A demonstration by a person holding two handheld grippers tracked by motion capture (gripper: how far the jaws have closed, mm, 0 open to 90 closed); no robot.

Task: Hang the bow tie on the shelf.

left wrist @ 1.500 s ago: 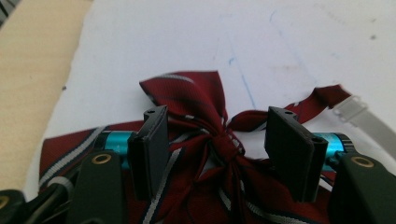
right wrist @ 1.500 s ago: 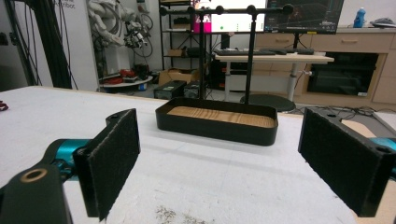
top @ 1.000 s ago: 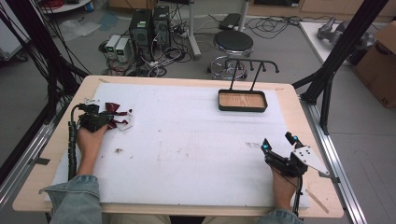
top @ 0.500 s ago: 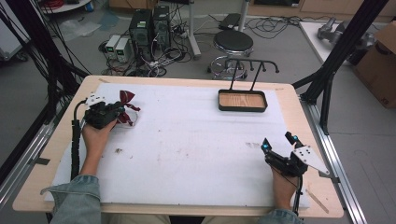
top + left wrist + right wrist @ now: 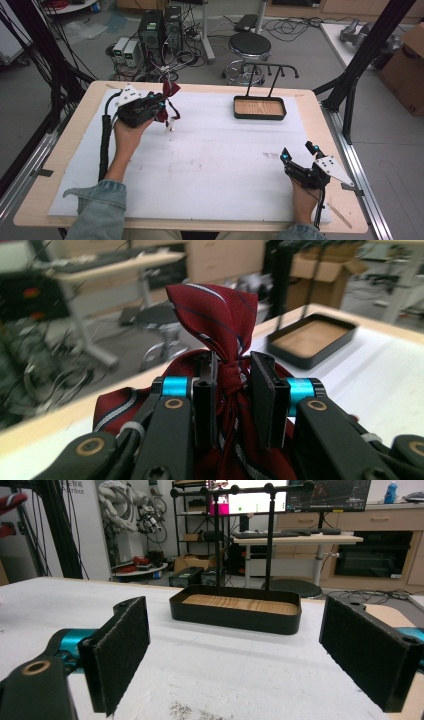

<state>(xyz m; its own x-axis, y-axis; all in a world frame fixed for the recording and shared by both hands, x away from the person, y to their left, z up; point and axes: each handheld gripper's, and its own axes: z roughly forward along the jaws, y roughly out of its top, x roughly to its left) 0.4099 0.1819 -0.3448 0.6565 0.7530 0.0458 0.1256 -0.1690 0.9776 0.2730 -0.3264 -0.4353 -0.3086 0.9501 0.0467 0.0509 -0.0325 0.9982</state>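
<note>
A dark red striped bow tie (image 5: 169, 95) hangs above the table's far left corner, a small white clip (image 5: 170, 124) dangling under it. My left gripper (image 5: 157, 104) is shut on the bow tie (image 5: 215, 310); in the left gripper view the jaws (image 5: 234, 375) pinch its knot. My right gripper (image 5: 298, 151) rests near the right front of the table, open and holding nothing. In the right gripper view its pads (image 5: 125, 650) stand wide apart, facing a black tray with a wooden floor (image 5: 235, 616).
The black tray (image 5: 260, 116) sits at the back right of the white mat (image 5: 220, 165), with a thin black hanger stand (image 5: 270, 75) rising from it. Beyond the table lie a stool (image 5: 249, 47), computer boxes and cables on the floor.
My left gripper has carried the bow tie toward the far edge and to the right, higher off the mat. The right gripper has not moved.
</note>
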